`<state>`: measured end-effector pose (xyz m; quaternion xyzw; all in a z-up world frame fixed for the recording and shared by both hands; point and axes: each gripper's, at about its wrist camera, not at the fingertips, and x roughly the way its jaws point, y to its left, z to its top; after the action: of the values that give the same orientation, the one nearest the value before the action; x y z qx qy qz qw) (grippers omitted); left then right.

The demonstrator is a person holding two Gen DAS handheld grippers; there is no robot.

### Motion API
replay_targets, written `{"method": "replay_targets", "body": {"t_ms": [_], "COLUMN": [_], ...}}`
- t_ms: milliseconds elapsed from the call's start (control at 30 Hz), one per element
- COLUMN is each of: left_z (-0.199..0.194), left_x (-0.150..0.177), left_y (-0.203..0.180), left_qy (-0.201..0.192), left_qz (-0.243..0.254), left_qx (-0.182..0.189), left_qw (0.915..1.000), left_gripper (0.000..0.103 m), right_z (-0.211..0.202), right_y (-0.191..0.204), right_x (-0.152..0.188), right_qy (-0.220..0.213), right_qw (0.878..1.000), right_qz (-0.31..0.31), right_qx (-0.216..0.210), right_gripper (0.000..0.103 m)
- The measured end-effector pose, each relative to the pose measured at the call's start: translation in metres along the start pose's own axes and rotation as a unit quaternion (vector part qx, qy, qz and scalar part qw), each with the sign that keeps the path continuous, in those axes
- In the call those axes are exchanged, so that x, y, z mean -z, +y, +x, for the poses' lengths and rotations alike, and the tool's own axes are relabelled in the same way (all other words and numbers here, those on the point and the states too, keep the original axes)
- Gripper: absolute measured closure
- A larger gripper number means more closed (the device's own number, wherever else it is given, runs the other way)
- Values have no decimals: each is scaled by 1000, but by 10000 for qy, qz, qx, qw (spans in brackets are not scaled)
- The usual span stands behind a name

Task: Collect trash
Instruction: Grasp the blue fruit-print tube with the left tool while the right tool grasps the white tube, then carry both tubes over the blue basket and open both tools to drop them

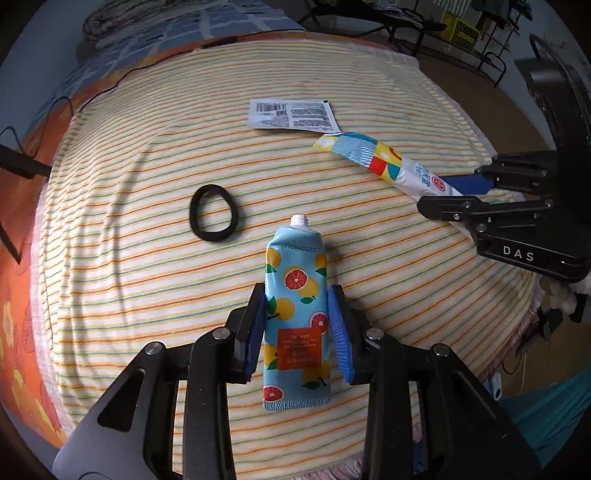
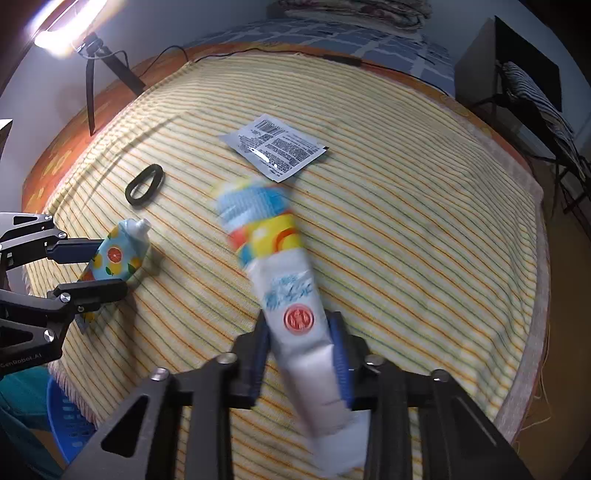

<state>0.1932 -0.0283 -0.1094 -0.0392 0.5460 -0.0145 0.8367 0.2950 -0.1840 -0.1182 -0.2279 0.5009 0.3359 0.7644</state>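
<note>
A blue tube with a citrus print (image 1: pixel 295 314), its cap off, lies between the pads of my left gripper (image 1: pixel 298 291); the jaws stand close around it and appear shut on it. It also shows in the right wrist view (image 2: pixel 118 254). My right gripper (image 2: pixel 299 321) is shut on a long white and colourful wrapper (image 2: pixel 280 273), blurred by motion; the wrapper also shows in the left wrist view (image 1: pixel 384 162). A white sachet with a barcode (image 1: pixel 291 115) (image 2: pixel 275 147) and a black hair tie (image 1: pixel 213 218) (image 2: pixel 144 184) lie on the striped towel (image 1: pixel 147 295).
The towel covers a bed with an orange and blue sheet (image 2: pixel 295 33). A blue basket (image 2: pixel 70 421) stands on the floor at the bed's near left. A lamp on a tripod (image 2: pixel 92 48), black cables and a black chair (image 2: pixel 517 81) surround the bed.
</note>
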Motion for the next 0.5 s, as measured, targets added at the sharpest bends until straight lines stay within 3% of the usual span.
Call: {"method": "replay_targets", "body": {"t_ms": [500], "left_z": [-53], "left_x": [18], "left_y": [10], "left_qy": [-425], "left_qz": [-177], "left_qx": [259], "left_qw": [9986], "left_gripper": [70], "right_z": [-59], "right_y": [8], "right_x": [20], "right_qy": [-567], "right_qw": [9956], "right_qz": [584], "right_qx": [-462], "right_gripper": [80]}}
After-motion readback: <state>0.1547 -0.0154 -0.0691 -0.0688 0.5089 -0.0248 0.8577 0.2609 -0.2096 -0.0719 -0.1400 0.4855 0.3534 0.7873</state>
